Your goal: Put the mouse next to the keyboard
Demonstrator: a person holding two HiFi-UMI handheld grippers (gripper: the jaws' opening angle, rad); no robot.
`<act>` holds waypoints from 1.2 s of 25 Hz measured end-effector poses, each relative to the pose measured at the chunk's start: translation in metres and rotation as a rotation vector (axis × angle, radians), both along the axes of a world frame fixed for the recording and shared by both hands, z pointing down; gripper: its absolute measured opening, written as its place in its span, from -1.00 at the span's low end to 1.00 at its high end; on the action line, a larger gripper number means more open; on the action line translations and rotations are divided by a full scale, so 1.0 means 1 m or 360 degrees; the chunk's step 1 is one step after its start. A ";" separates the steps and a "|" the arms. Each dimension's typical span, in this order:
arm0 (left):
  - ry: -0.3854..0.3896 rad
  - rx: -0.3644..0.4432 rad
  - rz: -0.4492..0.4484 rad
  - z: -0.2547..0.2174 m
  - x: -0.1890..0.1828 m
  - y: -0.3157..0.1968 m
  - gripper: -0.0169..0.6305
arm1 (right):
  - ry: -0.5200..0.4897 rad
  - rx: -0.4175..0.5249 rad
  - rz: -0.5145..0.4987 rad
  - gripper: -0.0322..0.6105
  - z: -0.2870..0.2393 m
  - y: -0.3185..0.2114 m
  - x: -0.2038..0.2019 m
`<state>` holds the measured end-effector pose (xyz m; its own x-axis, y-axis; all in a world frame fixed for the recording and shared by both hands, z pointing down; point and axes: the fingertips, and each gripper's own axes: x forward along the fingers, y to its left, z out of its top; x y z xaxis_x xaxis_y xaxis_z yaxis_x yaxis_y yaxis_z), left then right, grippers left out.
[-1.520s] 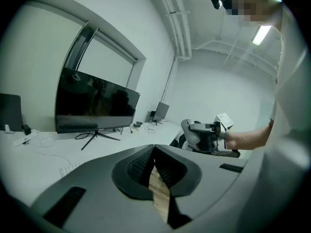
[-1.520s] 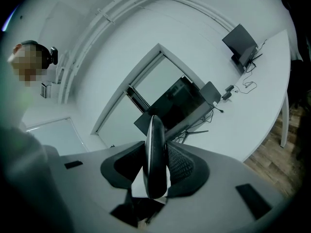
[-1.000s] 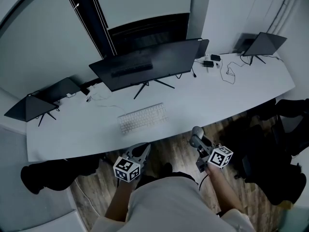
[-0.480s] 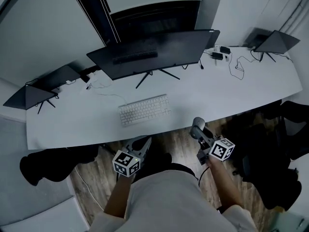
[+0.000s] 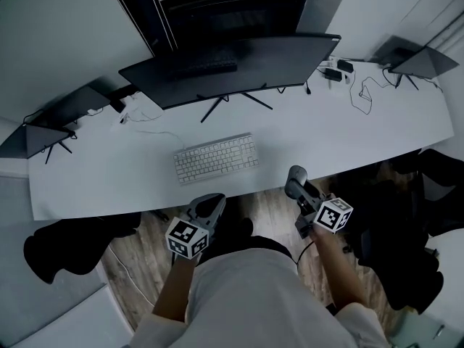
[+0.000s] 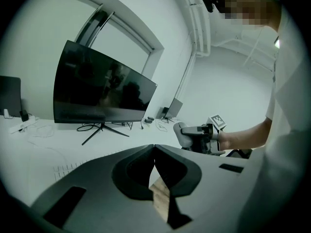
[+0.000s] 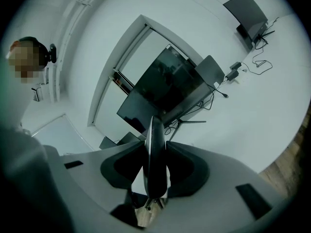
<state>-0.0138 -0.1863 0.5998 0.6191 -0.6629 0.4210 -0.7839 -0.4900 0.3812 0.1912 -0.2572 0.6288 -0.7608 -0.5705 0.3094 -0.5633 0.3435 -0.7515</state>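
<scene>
Since the mouse (image 7: 154, 130) is a light, stiff shell with smooth and perhaps slippery sides, I judge a hold across its two flanks is best, and the right gripper (image 7: 155, 152) pinches it so, its front sticking out beyond the jaw tips. The left gripper (image 6: 154, 152) has its jaws pressed together on nothing. Only the head view shows the keyboard (image 5: 216, 158) on the desk (image 5: 326, 143), well ahead of both jaws, while only the right gripper view shows the pads touching the mouse.

No legible txt, brand or no. in any view. Left cube (image 5: 187, 238) on left tool (image 5: 211, 203) & right cube (image 5: 333, 214) on right tool (image 5: 295, 182): b/w square code patterns only, no letters. Keyboard (image 5: 216, 158) on tabletop (image 5: 326, 140): keycap print too small to read. Monitor (image 5: 232, 64): screen dark, any logo can't be made out.
</scene>
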 end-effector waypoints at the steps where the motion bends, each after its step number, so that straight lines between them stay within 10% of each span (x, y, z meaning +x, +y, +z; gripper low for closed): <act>1: 0.0006 -0.0009 0.0002 0.002 -0.002 -0.004 -0.90 | 0.0015 -0.0014 -0.0005 -0.44 0.003 -0.003 -0.002; 30: 0.0118 -0.0269 0.0181 0.094 -0.017 -0.078 -0.90 | 0.0279 -0.0424 -0.0010 -0.44 0.150 -0.065 -0.041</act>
<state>-0.0304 -0.2646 0.6940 0.7194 -0.5110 0.4704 -0.6939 -0.4980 0.5201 0.1497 -0.3224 0.7788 -0.6859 -0.4471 0.5741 -0.6906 0.1514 -0.7072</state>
